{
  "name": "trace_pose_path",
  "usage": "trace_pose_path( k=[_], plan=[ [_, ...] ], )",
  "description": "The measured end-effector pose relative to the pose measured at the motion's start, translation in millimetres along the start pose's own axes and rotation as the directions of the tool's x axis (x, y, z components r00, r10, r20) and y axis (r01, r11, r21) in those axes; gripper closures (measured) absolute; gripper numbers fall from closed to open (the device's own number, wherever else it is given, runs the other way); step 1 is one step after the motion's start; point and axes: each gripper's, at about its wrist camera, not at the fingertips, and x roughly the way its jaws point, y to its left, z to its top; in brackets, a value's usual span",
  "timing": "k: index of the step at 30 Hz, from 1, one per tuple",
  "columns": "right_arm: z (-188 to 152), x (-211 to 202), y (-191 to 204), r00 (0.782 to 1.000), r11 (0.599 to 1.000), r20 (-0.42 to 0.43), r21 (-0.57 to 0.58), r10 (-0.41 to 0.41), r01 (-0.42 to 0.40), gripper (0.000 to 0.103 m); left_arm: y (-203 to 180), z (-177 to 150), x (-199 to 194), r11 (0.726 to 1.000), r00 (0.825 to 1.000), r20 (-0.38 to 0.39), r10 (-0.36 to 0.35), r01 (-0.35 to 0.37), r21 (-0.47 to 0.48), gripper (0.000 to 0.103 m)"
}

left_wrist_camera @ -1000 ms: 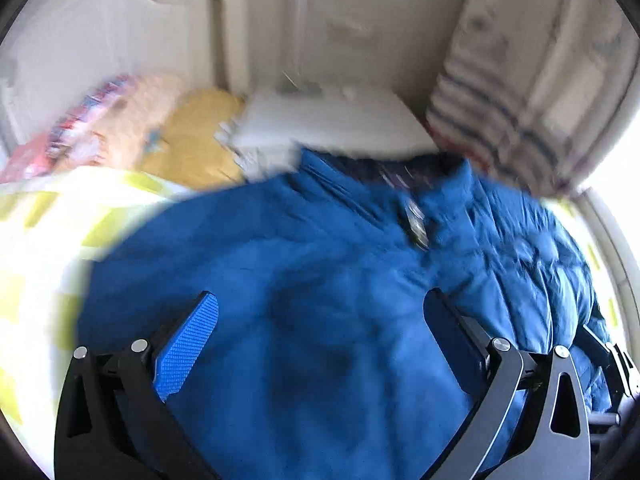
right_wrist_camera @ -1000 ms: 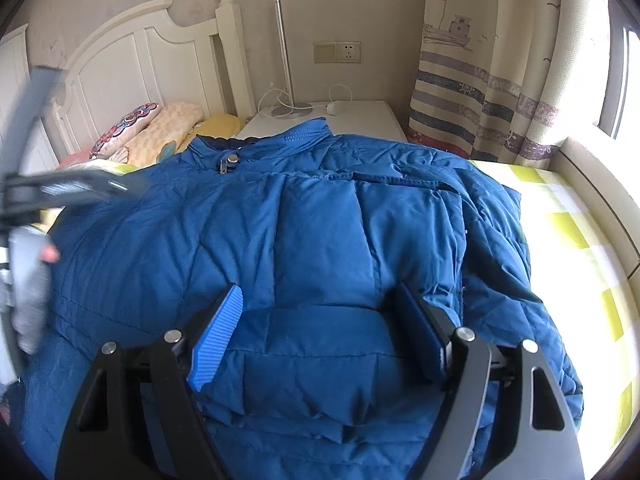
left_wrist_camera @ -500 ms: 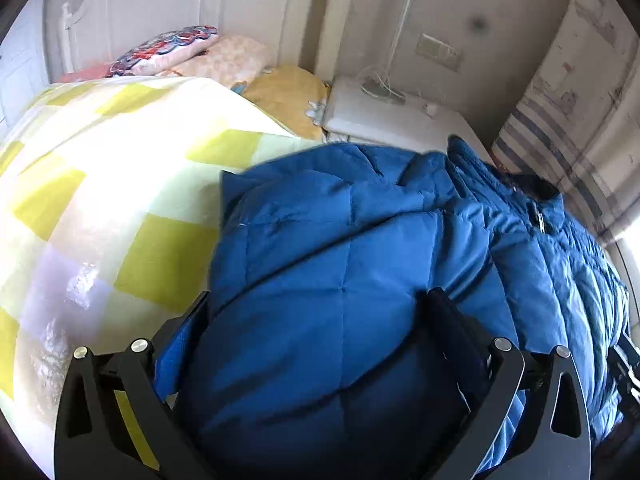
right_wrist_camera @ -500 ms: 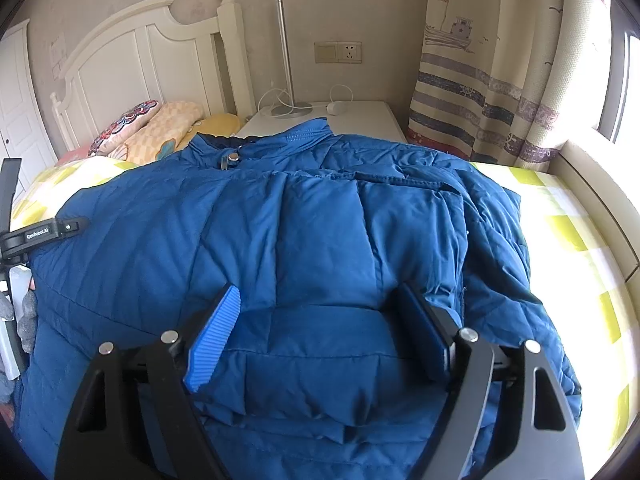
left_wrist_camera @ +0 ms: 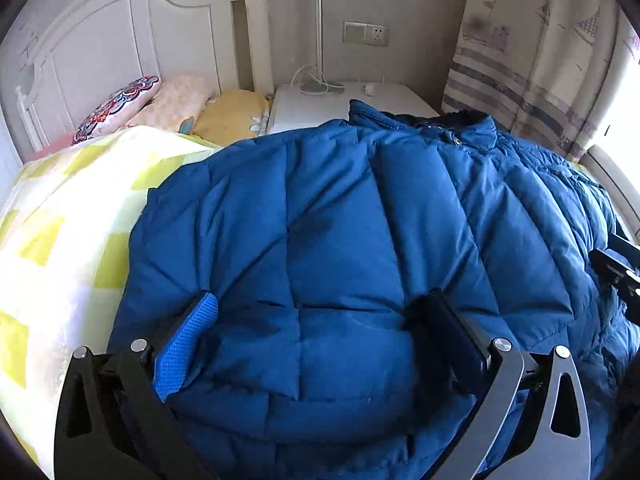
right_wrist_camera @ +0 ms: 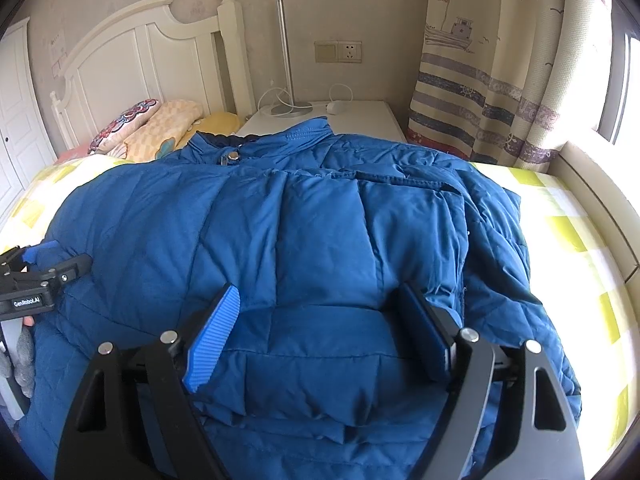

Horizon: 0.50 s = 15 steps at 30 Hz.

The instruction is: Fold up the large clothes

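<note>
Jacket point(left_wrist_camera: 340, 240) fills bed point(left_wrist_camera: 60, 216); left gripper point(left_wrist_camera: 320, 332), right gripper point(right_wrist_camera: 316, 324) spread wide above it.

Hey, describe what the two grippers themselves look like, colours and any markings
Both are matte black frames with triangular cut-outs and silver pivot rivets. The left gripper and right gripper each carry one bright blue ribbed pad and one darker pad. Seen from the right wrist, the left gripper's body bears small white lettering, roughly "GenRobot.AI". No cables show.

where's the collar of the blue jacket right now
The collar sits at the far end of the blue down jacket, top centre in the right wrist view, against the white nightstand and beside the pillows.
</note>
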Motion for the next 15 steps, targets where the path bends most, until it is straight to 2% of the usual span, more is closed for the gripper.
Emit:
trace_pose_path(
  k=[4,5,7,9,11,15],
  plan=[
    [-0.6,-13.2,-1.3,0.997,0.999,0.066,0.025,-0.043,0.041,0.026,0.2,0.9,1.9,1.000,1.000,0.002,-0.004,0.004,-0.003,0.004],
    [-2.1,-23.2,-3.1,0.991,0.997,0.117,0.044,-0.067,0.062,0.026,0.8,2.3,5.7,1.000,1.000,0.002,-0.005,0.005,-0.004,0.004],
    [-5.6,-39.6,-4.6,0.977,0.997,0.204,0.057,-0.055,0.045,0.026,0.4,1.0,5.6,1.000,1.000,0.003,-0.007,0.007,-0.005,0.004],
    [-3.4,-31.4,-2.6,0.987,0.998,0.154,0.042,-0.052,0.046,0.026,0.9,1.1,6.5,1.000,1.000,0.004,-0.008,0.008,-0.006,0.004],
    [2.4,-6.7,1.3,0.999,0.999,0.023,0.012,-0.043,0.043,0.024,1.3,2.0,7.5,1.000,1.000,0.002,-0.010,0.010,-0.008,0.004],
    [3.9,-1.3,-0.9,0.999,0.999,-0.003,0.015,-0.033,0.033,0.022,-0.1,2.9,9.5,1.000,1.000,-0.002,-0.007,0.007,-0.008,0.004]
  ],
)
